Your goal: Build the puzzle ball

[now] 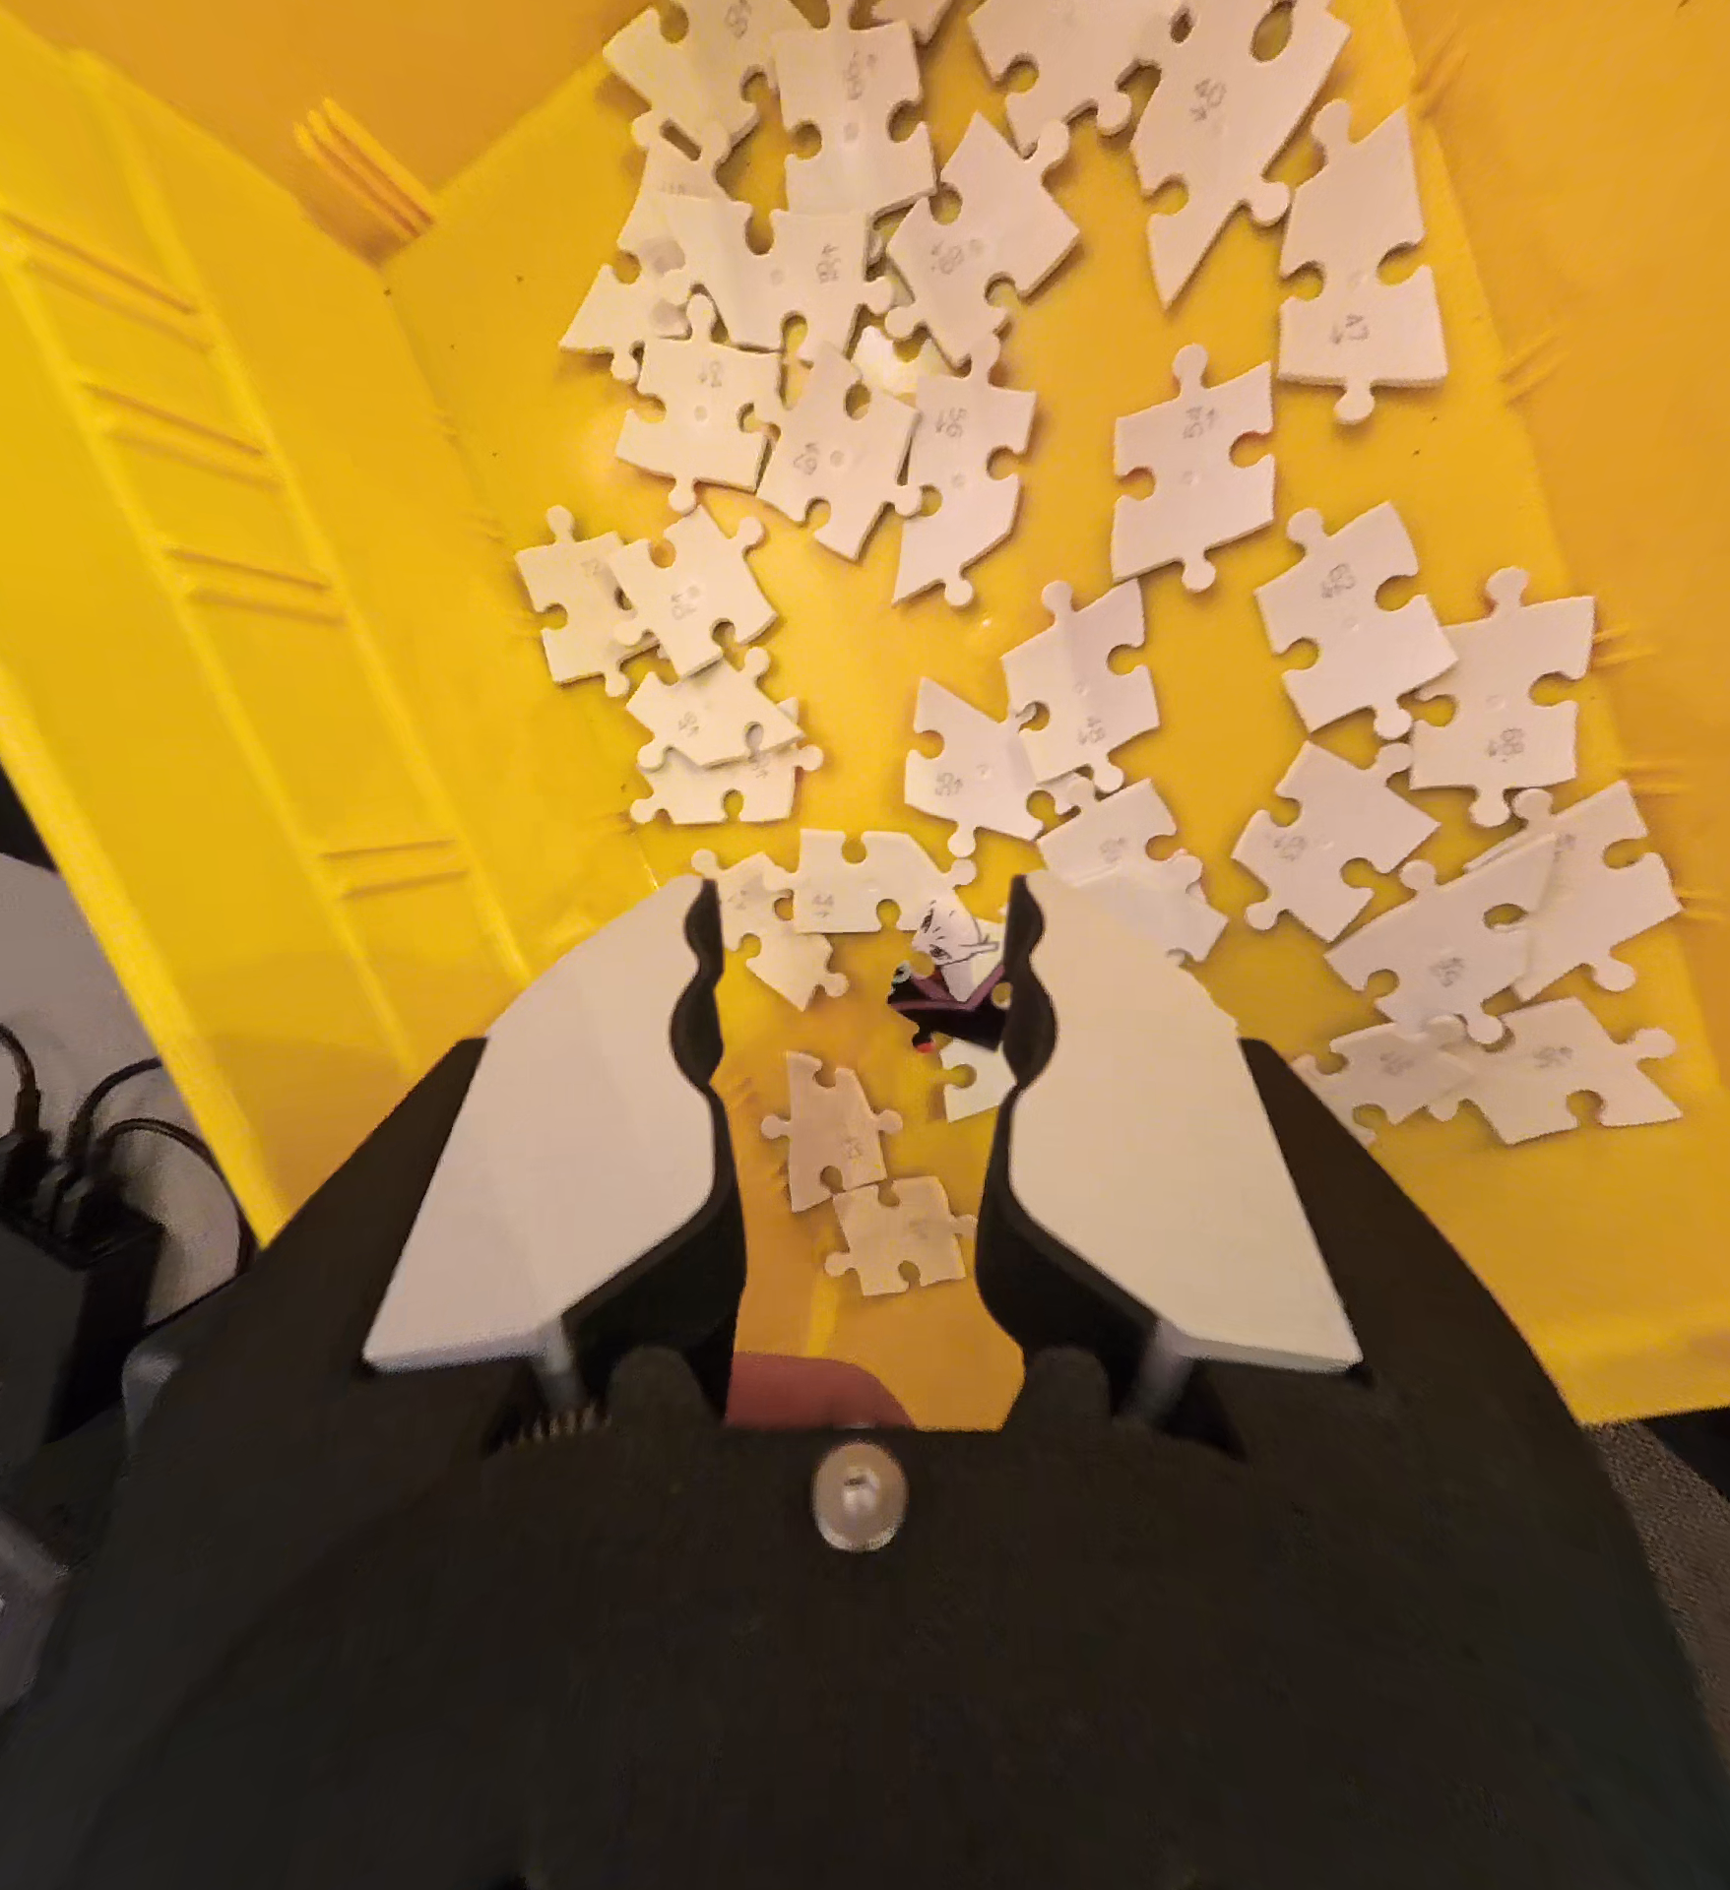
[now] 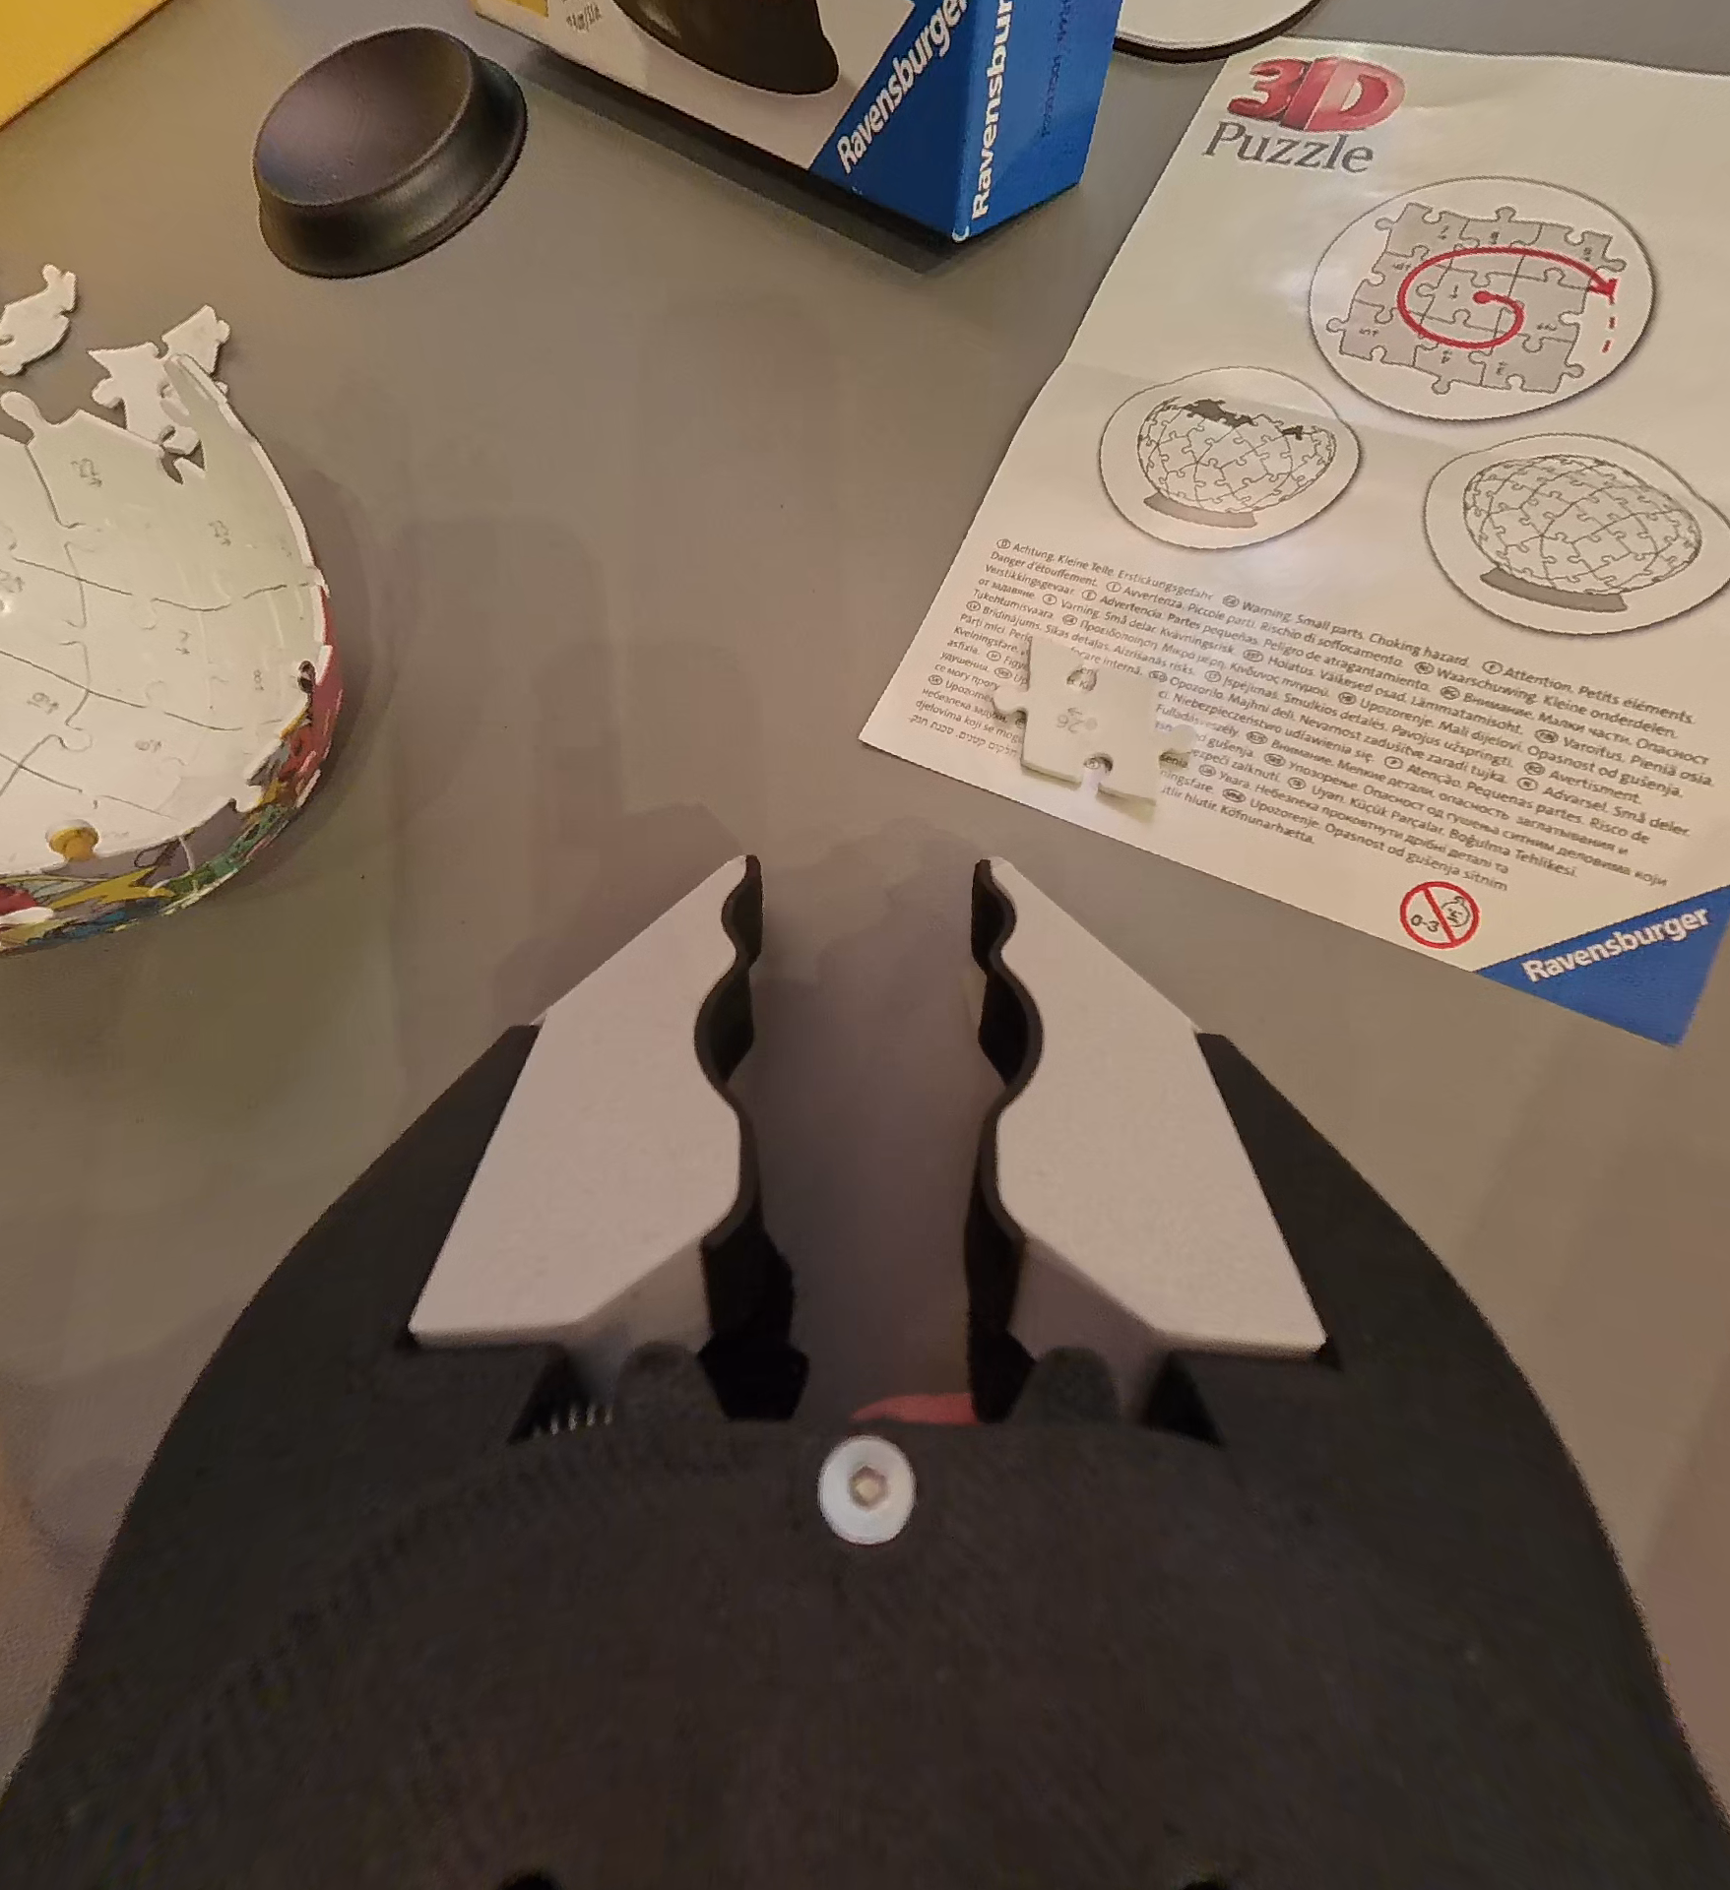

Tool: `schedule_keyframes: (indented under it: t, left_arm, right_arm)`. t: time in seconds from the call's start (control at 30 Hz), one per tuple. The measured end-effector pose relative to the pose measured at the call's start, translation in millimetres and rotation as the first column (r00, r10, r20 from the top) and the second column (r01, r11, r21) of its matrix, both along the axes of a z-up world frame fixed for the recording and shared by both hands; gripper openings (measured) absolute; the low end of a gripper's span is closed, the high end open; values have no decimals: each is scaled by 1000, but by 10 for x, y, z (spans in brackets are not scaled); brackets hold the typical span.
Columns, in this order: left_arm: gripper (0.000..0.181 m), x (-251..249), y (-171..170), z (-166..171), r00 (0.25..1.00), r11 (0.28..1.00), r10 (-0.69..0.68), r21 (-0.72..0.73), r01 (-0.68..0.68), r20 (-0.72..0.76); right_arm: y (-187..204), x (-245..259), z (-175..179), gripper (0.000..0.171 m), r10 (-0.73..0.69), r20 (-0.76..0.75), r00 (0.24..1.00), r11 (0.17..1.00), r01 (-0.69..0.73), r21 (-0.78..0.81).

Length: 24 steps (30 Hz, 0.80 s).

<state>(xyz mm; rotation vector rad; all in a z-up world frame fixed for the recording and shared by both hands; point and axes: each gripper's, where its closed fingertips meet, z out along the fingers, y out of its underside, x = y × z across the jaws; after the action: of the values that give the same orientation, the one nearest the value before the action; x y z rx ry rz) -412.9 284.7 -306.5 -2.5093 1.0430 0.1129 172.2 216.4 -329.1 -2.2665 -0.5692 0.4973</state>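
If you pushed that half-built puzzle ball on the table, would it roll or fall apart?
The half-built puzzle ball would probably rock rather than roll away: it is an open bowl resting on its curved side. It looks thin-walled and light, so it may slide easily on the smooth grey table. Its jagged rim pieces could pop loose.

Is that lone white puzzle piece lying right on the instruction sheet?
Touching. In the right wrist view the lone puzzle piece lies flat on the instruction sheet, covering part of its print near the lower left corner.
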Motion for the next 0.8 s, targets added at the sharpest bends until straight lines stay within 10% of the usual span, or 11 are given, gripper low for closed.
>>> schedule_keyframes:
  t: [0.8]
  left_arm:
    - [49,167,-121,-212,998,994,-68,-87,68,1]
  right_arm:
    - [4,5,0,38,-5,-4,1000,1000,5,-3]
